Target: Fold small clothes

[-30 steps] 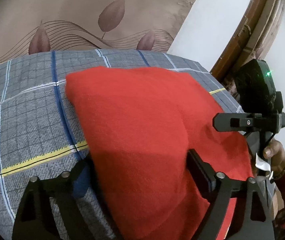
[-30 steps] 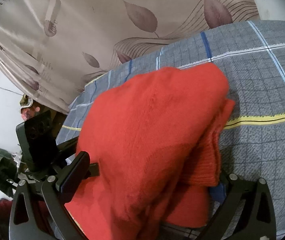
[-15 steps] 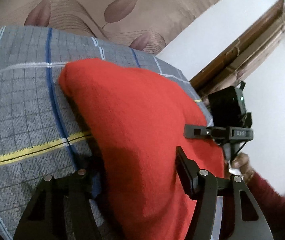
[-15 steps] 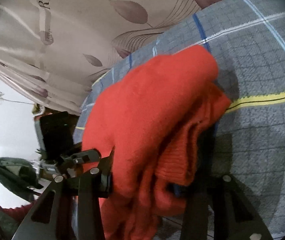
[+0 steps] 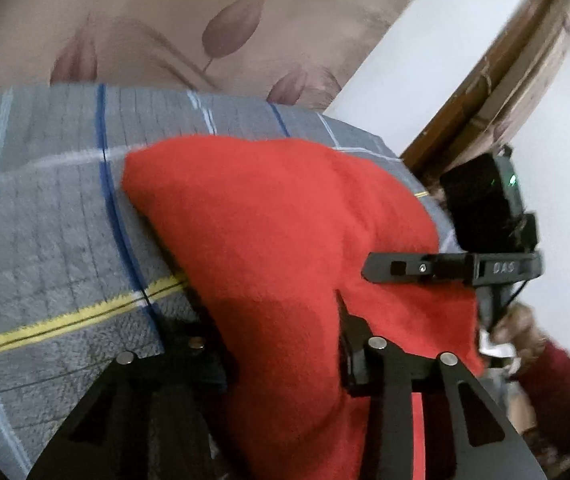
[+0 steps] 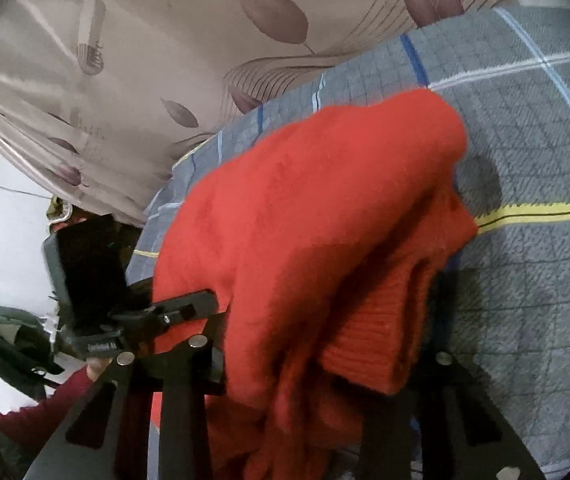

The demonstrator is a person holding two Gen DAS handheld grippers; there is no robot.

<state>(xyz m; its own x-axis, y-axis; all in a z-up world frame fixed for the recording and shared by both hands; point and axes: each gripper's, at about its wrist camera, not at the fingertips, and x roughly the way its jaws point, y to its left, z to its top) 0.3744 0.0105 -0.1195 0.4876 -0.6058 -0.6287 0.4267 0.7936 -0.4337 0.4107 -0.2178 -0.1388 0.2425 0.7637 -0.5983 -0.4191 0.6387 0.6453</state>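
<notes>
A red knitted garment (image 5: 285, 240) is lying bunched in several layers on the grey checked blanket (image 5: 45, 240), its far end resting on the cloth towards twelve o'clock and its near end rising into both tools. In the right wrist view a ribbed hem (image 6: 381, 336) is hanging at five o'clock of the bundle. The left gripper (image 5: 281, 344) is clenching a thick fold of the garment between its fingers, and the right gripper (image 6: 325, 360) is likewise clamping the layered near edge. The step in hand looks like carrying the gathered near edge over towards the far end to make a fold. Next, both tools probably need to travel together towards twelve o'clock, lowering the edge level before letting go, so the layers land squared rather than slumping. A leaf-patterned curtain (image 6: 245, 40) is hanging behind.
</notes>
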